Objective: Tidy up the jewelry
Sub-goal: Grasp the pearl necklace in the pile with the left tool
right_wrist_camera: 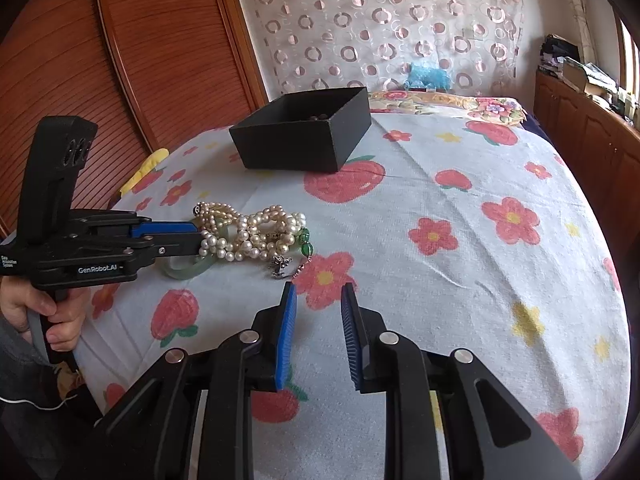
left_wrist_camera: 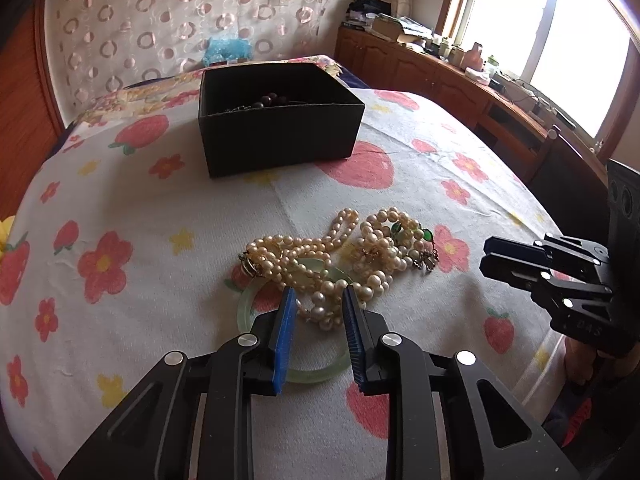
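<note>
A pile of pearl necklaces (left_wrist_camera: pixel 320 264) lies on the flowered bed cover, on top of a pale green jade bangle (left_wrist_camera: pixel 316 376). The pile also shows in the right wrist view (right_wrist_camera: pixel 256 236), with the bangle (right_wrist_camera: pixel 188 270) under it. My left gripper (left_wrist_camera: pixel 319 300) is open, its blue pads on either side of the near pearls, over the bangle. It also shows in the right wrist view (right_wrist_camera: pixel 200 236). My right gripper (right_wrist_camera: pixel 319 296) is open and empty, to the right of the pile; it shows at the right in the left wrist view (left_wrist_camera: pixel 486 258). A black open box (left_wrist_camera: pixel 280 120) holding dark beads stands farther back.
The bed cover (right_wrist_camera: pixel 460 260) has strawberries and flowers printed on it. A wooden cabinet (left_wrist_camera: pixel 460 84) with clutter runs along the right under the window. A wooden wardrobe door (right_wrist_camera: pixel 100 80) stands left of the bed. A patterned curtain (left_wrist_camera: pixel 180 12) hangs behind.
</note>
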Tool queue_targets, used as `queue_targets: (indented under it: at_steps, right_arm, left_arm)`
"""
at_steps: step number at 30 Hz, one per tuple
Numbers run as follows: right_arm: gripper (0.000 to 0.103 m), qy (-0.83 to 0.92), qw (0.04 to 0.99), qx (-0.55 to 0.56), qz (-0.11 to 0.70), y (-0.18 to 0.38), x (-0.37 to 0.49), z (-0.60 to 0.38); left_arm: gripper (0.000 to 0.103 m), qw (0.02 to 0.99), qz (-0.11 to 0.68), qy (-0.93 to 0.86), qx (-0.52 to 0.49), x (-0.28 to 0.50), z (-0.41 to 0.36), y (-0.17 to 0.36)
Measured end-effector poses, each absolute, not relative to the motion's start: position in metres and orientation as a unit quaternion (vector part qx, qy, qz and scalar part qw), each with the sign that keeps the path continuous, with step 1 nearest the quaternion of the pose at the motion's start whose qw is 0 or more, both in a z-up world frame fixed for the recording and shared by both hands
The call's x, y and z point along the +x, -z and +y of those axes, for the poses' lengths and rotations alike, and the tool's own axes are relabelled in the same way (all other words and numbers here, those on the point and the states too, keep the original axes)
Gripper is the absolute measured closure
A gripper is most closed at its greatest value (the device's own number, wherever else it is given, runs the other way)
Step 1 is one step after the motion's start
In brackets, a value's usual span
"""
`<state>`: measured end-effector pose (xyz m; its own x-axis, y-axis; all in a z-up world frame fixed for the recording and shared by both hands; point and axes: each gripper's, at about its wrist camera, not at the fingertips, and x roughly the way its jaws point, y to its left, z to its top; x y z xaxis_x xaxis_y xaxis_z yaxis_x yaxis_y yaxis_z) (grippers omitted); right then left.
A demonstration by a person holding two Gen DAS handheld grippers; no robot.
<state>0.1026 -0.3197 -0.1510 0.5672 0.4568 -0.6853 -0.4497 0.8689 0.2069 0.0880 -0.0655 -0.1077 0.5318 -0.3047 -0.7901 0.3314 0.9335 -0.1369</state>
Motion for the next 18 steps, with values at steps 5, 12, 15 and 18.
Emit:
queue_targets:
  at_steps: [5, 12, 15, 18]
  right_arm:
    - [0.078, -0.257, 0.885, 0.004, 0.389, 0.151, 0.103, -0.319]
    - [0.078, -0.257, 0.882, 0.003, 0.394, 0.153, 0.103, -0.317]
    - [0.078, -0.256, 0.882, 0.001, 0.396, 0.153, 0.104, -0.316]
    - [0.078, -0.254, 0.883, -0.002, 0.395, 0.153, 0.104, -0.315]
  left_arm:
    - [0.09, 0.872, 0.451, 0.191, 0.005, 0.09, -0.063, 0.109]
    - [0.096, 0.883, 0.425, 0.2, -0.002, 0.078, -0.06, 0.09]
    - [0.096, 0.895, 0.397, 0.204, -0.011, 0.07, -0.057, 0.069]
    - [0.096, 0.906, 0.366, 0.212, -0.019, 0.063, -0.055, 0.043]
